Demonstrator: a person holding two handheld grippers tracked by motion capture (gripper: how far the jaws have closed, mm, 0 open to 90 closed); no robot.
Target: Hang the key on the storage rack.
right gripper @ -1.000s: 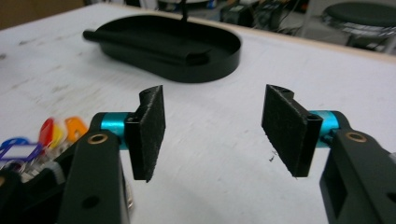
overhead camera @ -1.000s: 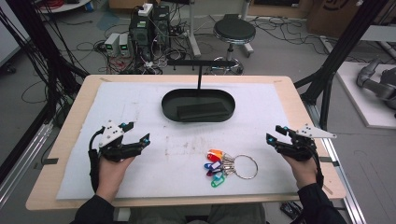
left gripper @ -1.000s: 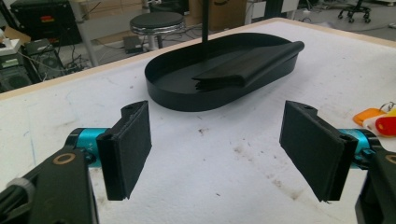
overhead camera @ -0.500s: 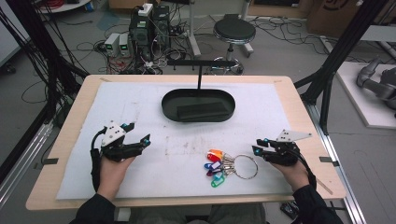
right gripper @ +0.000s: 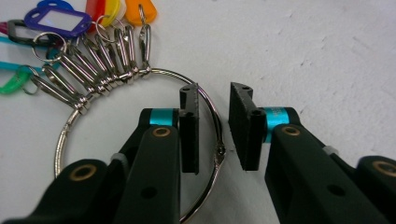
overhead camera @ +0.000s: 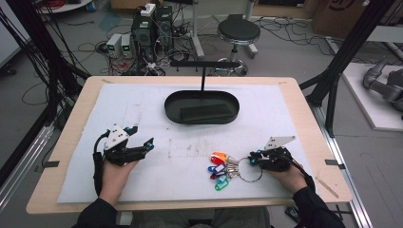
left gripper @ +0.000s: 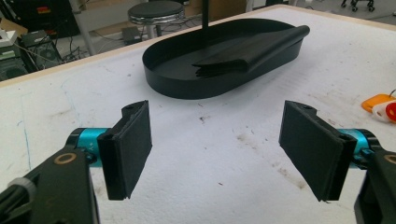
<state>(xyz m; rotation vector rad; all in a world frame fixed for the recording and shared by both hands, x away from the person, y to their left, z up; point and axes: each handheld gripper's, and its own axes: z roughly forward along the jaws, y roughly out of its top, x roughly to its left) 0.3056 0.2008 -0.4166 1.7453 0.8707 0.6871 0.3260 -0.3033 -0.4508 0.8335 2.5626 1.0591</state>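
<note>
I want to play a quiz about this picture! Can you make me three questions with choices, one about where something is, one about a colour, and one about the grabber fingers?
1. Where is the black tray?
A. far middle of the table
B. under the left hand
C. on the floor

2. What colour is the tag nearest the tray?
A. orange
B. black
C. white

3. How are the right gripper fingers?
A. shut tight on a tag
B. a little apart around the key ring
C. inside the tray

Answers: 1 A, it sits beyond both hands. 2 A, the top tag is orange. 3 B, the ring wire runs between the fingers.
</note>
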